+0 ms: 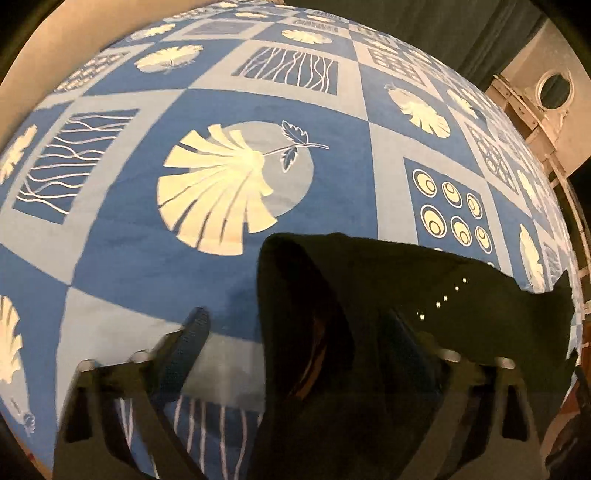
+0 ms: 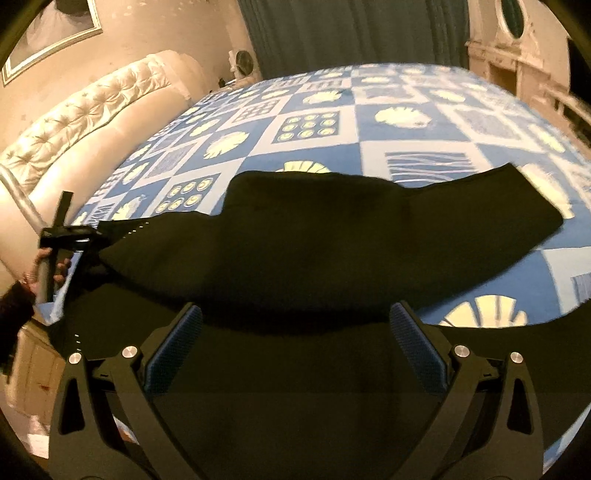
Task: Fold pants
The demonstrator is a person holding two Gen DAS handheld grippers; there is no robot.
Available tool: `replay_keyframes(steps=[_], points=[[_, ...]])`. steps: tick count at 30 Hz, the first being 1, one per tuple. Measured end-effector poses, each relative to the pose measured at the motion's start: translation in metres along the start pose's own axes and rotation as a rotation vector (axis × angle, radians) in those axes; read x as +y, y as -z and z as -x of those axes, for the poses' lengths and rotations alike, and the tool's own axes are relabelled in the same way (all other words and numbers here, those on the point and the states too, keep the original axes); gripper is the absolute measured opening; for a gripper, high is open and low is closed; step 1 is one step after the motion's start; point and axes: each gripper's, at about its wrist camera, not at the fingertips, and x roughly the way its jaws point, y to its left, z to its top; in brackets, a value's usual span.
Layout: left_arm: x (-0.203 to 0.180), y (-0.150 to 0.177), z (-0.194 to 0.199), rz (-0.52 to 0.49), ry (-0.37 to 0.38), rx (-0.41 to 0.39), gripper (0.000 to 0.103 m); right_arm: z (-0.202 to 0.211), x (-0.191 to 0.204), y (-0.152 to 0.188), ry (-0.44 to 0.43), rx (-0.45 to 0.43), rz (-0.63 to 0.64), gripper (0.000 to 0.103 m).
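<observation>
Black pants [image 2: 332, 236] are seen spread across a bed covered by a blue patchwork bedspread [image 2: 332, 122] printed with cream shells, ringed dots and wavy lines. In the right wrist view the garment is laid crosswise: one end reaches toward the right of the picture, while the other end is drawn to a narrow point at the left, near the bed's edge. A row of small bright studs [image 1: 443, 297] is visible along the fabric at that end.

The left gripper [image 1: 295, 325] is pointed steeply down at the bedspread, and a raised fold of the black cloth is seen between its fingers. The left finger [image 1: 192, 332] is shown bare, with blue bedspread between it and the fabric; the right finger is largely lost against the dark cloth, so it cannot be told whether the pads press on the pants. In the right wrist view this same gripper is found at the far left, at the pointed end of the garment, with a hand [image 2: 40, 271] wrapped round its handle.

The right gripper [image 2: 295, 317] is held over the near edge of the pants with its blue-padded fingers [image 2: 413, 332] set wide apart, and nothing is clamped between them.

A tufted cream headboard [image 2: 85, 110] is seen at the left, and dark green curtains [image 2: 351, 33] behind the bed.
</observation>
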Motion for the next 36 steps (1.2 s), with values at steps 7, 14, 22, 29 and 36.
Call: replay_keyframes(steps=[7,14,22,29,36], points=[[0.012,-0.003,-0.016,0.068,0.054,0.093,0.023,-0.028,0.007,-0.068,-0.193,0.054,0.109,0.101],[0.007,-0.007,-0.020,0.020,0.018,0.133,0.024,-0.109,0.038,-0.157,-0.211,0.245,0.447,0.101],[0.004,-0.008,-0.020,-0.025,-0.011,0.154,0.024,-0.182,0.067,-0.158,-0.328,0.625,0.572,0.030],[-0.001,-0.011,-0.014,-0.035,0.009,0.113,0.012,-0.145,0.069,-0.146,-0.268,0.586,0.596,0.015],[-0.001,-0.004,0.029,-0.015,0.132,-0.042,0.011,-0.035,0.070,-0.115,-0.174,0.214,0.611,0.015]])
